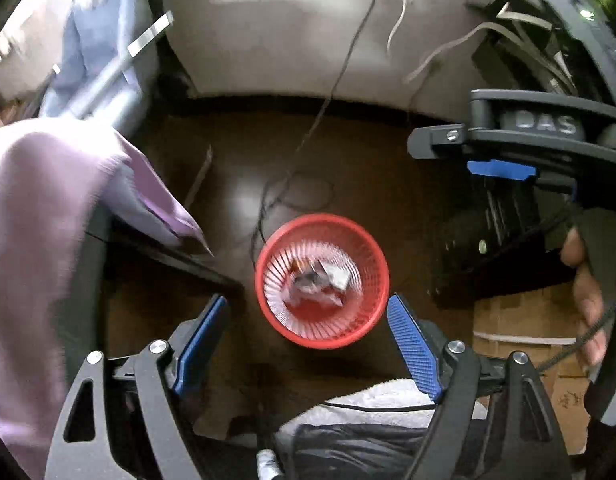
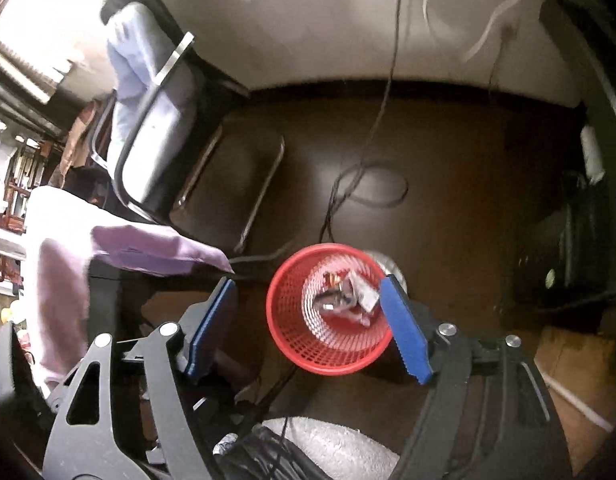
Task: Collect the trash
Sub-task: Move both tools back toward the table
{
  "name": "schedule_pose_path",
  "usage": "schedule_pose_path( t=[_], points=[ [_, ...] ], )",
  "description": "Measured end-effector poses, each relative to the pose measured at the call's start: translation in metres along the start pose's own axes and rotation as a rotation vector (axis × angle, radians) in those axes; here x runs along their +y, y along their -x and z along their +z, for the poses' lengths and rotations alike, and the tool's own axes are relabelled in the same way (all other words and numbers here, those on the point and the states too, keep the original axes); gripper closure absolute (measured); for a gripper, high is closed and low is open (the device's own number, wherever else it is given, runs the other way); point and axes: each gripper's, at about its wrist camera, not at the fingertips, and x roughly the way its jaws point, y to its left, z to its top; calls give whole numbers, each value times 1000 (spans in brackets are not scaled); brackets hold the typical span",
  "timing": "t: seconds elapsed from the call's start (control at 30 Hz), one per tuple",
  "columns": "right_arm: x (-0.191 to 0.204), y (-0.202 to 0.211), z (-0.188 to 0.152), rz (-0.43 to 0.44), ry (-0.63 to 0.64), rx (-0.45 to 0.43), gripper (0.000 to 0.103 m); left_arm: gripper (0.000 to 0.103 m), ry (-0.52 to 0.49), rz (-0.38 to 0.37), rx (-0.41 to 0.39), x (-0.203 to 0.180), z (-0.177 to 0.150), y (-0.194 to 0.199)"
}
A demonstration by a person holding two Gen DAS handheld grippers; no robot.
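A red mesh wastebasket (image 1: 284, 322) stands on the dark floor below both grippers and also shows in the right wrist view as the basket (image 2: 300, 344). Crumpled silvery wrappers (image 1: 321, 280) lie at its bottom, seen from the right wrist as wrappers (image 2: 347, 296). My left gripper (image 1: 306, 306) hangs well above the basket, open, with nothing between its blue pads (image 1: 413, 344). My right gripper (image 2: 309, 290) is open too, its blue pads (image 2: 405, 332) bare and wide apart over the basket. In the left wrist view the right gripper's body (image 1: 519, 148) sits at the upper right with a hand (image 1: 587, 292) on it.
A chair with a light blue garment (image 2: 148, 80) and a lilac cloth (image 2: 148, 248) stand at the left. Black cables (image 2: 363, 184) trail across the floor beyond the basket. A cardboard box (image 1: 519, 344) and a dark box (image 2: 559, 260) sit at the right; a white wall (image 2: 347, 32) backs the scene.
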Motion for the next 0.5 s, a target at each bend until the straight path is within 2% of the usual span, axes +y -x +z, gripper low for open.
schedule_pose_path(
  t=[0.1, 0.2, 0.4, 0.5],
  points=[
    [22, 23, -1, 0, 38, -54, 27, 23, 6, 57, -80, 3, -6, 37],
    [48, 38, -5, 18, 86, -80, 27, 22, 78, 102, -153, 23, -15, 80],
    [109, 55, -20, 51, 207, -105, 27, 22, 265, 183, -203, 86, -42, 138],
    [143, 60, -28, 62, 271, -108, 27, 22, 363, 244, -192, 125, -65, 161]
  ],
)
